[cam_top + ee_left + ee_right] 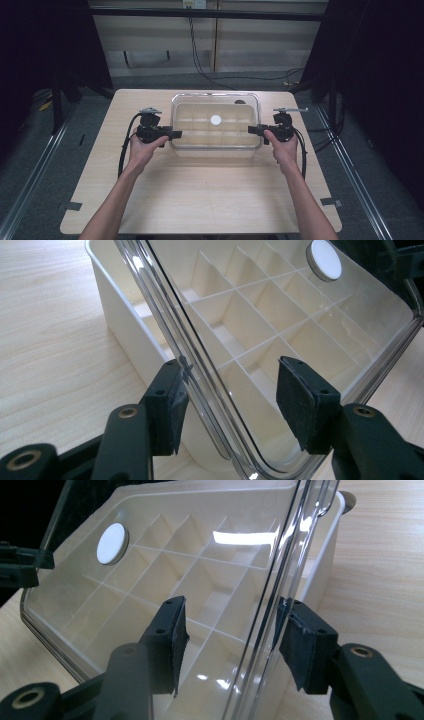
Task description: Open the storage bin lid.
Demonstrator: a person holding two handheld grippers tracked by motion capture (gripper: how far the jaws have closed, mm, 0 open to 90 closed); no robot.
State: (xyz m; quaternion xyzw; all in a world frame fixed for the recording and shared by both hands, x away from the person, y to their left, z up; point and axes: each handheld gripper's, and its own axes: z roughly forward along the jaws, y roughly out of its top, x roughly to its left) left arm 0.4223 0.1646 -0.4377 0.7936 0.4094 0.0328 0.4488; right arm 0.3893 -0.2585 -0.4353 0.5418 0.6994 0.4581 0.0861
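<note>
High view shows the left gripper (176, 134) and right gripper (251, 130) flanking the clear lid (215, 106) over the divided box (215, 148) mid-table (200, 195), jaws parted astride the lid's edges.

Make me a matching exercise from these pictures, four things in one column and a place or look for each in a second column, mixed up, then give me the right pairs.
Things:
1. clear lid
2. white round disc
3. left gripper
4. right gripper

Places or looks:
A. at the box's right end, jaws open astride the lid's edge
B. see-through, lying over the divided cream box
C. at the box's left end, jaws open astride the lid's edge
D. small and white, at the middle of the lid

Pairs: 1-B, 2-D, 3-C, 4-A
</note>
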